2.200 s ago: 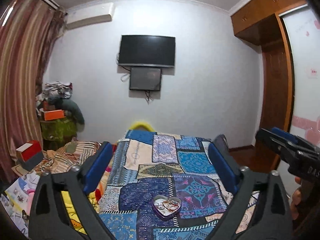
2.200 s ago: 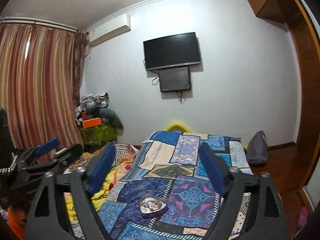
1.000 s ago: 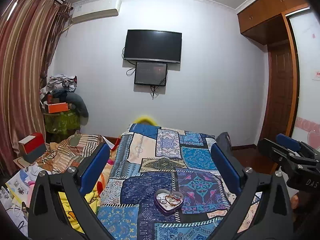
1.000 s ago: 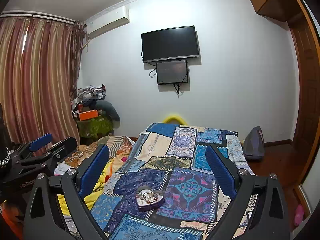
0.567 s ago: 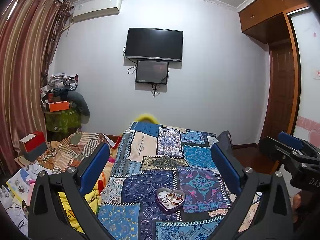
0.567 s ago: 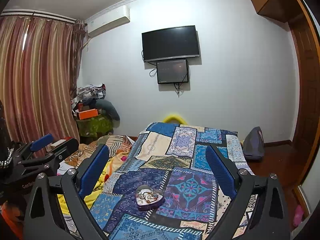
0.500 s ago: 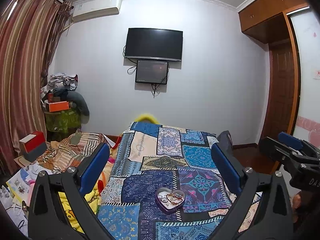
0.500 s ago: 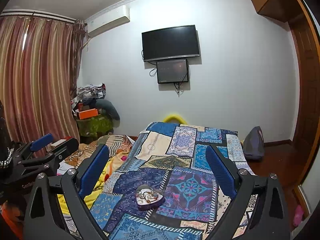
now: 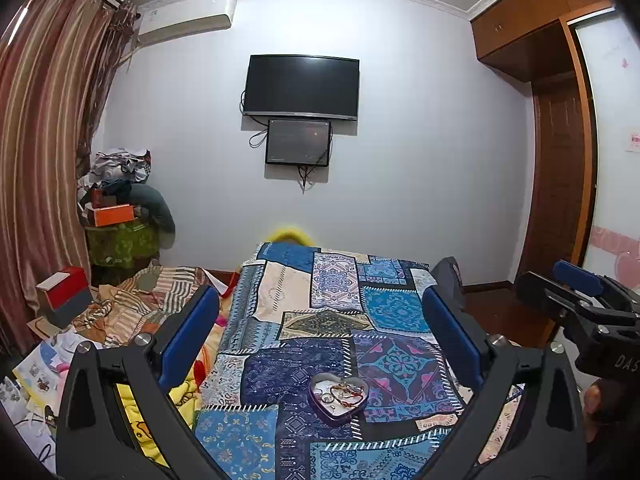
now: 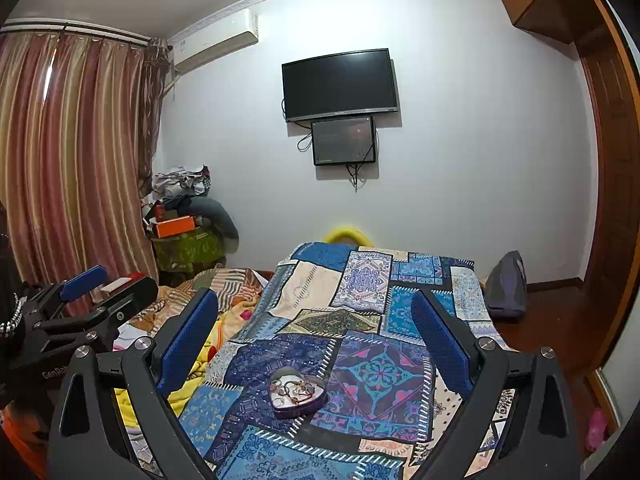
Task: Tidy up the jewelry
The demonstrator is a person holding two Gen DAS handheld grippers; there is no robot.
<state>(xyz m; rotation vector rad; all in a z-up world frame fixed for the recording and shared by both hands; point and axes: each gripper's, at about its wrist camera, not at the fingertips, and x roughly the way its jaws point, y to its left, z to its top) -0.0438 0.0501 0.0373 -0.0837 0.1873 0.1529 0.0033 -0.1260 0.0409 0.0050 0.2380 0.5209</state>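
Note:
A purple heart-shaped tin [image 9: 337,399] holding a tangle of rings and chains lies on the blue patchwork bedspread [image 9: 328,312]. It also shows in the right wrist view [image 10: 296,397]. My left gripper [image 9: 320,316] is open and empty, held above the bed short of the tin. My right gripper [image 10: 314,316] is open and empty too, likewise above the near end of the bed. Each gripper shows at the edge of the other's view: the right gripper [image 9: 576,292] and the left gripper [image 10: 92,292].
A striped blanket and yellow cloth [image 9: 160,300] lie left of the bed. A red box [image 9: 64,292] and a pile of clutter [image 9: 120,208] stand by the curtain. A grey bag [image 10: 506,284] sits at the bed's right. A TV [image 9: 301,86] hangs on the far wall.
Both views have tilted down and settled slightly since two seconds ago; the tin sits a little higher in frame. In the last half second nothing has visibly moved.

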